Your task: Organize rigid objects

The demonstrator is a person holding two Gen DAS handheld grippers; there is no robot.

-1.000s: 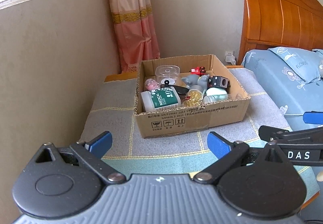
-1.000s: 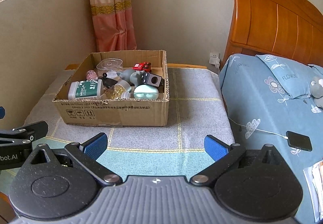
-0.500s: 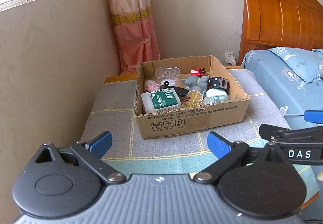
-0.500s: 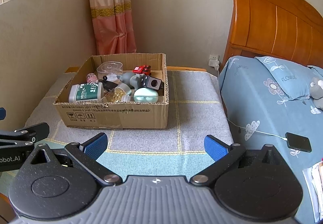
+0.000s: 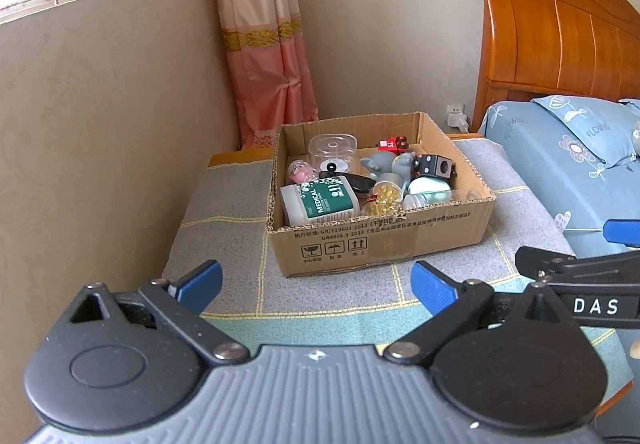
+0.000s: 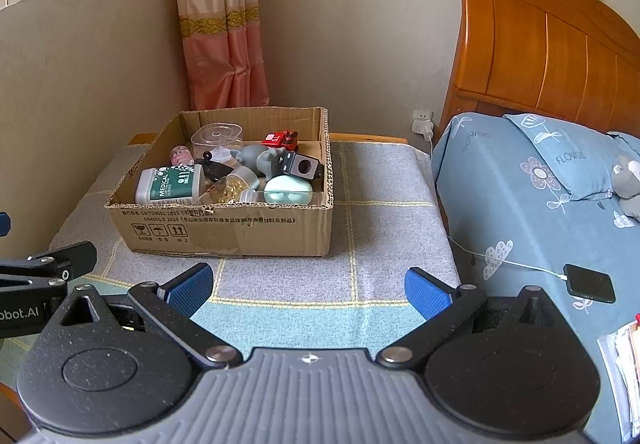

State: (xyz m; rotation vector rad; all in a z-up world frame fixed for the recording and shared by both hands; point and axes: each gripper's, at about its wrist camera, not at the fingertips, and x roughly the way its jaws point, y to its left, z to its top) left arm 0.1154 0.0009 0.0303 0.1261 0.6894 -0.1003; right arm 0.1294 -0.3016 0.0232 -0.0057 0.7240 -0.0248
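The cardboard box (image 5: 380, 204) is sitting on the grey checked cloth (image 6: 384, 212) and serves as landmark; the bed (image 6: 540, 180) is lying to its right. All the small rigid items are lying inside the box in a loose heap, none on the cloth beside it. Within it, the green-labelled medical bottle (image 5: 318, 202) is occupying the near left corner, the clear plastic container (image 5: 332, 152) the far left, the grey figure (image 6: 264, 158) the middle, and the red toy (image 6: 282, 138) the far wall.

The left gripper (image 5: 316, 284) and right gripper (image 6: 308, 286) are both hovering short of the box's near wall, jaws spread wide, holding nothing.

Judgement: this arrangement is fitting either items collected into the box or items awaiting removal and sorting; the pictures are not settling which, so no particular move is being indicated.
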